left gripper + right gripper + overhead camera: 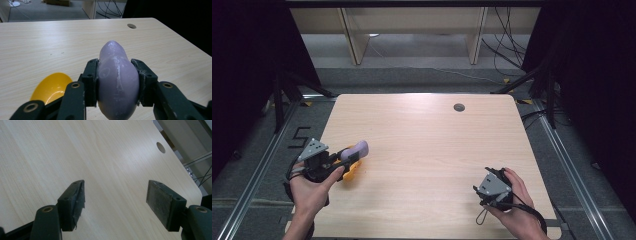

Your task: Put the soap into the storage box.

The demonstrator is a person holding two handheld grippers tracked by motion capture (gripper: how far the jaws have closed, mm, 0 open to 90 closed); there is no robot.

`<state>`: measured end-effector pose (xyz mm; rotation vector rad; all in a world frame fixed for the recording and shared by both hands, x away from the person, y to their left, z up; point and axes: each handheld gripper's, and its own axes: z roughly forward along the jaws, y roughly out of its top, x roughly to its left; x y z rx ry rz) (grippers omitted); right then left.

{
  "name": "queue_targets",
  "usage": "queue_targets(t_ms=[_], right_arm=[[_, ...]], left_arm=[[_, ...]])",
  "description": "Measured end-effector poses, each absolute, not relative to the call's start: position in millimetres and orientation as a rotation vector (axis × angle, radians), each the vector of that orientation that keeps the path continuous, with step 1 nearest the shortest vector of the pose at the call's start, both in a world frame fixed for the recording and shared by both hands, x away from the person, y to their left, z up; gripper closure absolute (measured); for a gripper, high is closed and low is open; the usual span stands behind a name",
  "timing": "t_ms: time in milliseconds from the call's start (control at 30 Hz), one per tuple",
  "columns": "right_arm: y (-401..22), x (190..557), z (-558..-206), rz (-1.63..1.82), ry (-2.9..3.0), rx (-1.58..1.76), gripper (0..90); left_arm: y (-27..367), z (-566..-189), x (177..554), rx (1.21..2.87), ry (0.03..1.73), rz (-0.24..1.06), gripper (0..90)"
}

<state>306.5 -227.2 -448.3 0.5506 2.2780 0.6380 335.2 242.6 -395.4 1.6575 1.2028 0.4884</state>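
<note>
Left gripper [343, 161] clamped on a pale purple egg-shaped piece [117, 80], pads pressed to both flanks, narrow end pointing away over the table [427, 145]. Held just above the left near part of the tabletop, right beside a yellow bowl-like piece [51, 87] lying open side up on the wood — probably a matching half shell, though hard to tell for sure. Right gripper [115, 202] spread wide with nothing between the pads, hovering over bare wood at the right near corner in the high view.

Likely step in hand: carrying or placing the purple piece. To do it well: keep the squeeze steady, since a smooth rounded body can squirt out forward under uneven pressure; keep the wrist level; lower slowly until the underside meets the wood before easing the pads apart; release gently so it does not roll. Worth bringing the free right gripper nearer as a stop.

Count — one purple piece, one yellow piece, two grippers, one table with a single round hole [459, 107] near the far edge.
</note>
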Motion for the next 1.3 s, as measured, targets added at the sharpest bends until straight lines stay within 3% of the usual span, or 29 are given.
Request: queue_targets(t_ms=[767, 1300], right_arm=[[-227, 306, -448, 0.64, 2.265, 0.56, 31.6], [-227, 306, -448, 0.639, 2.268, 0.558, 31.6]], left_arm=[[261, -407, 338, 1.631, 1.281, 0.523, 58.8], [264, -421, 346, 1.649, 1.381, 0.629, 58.8]])
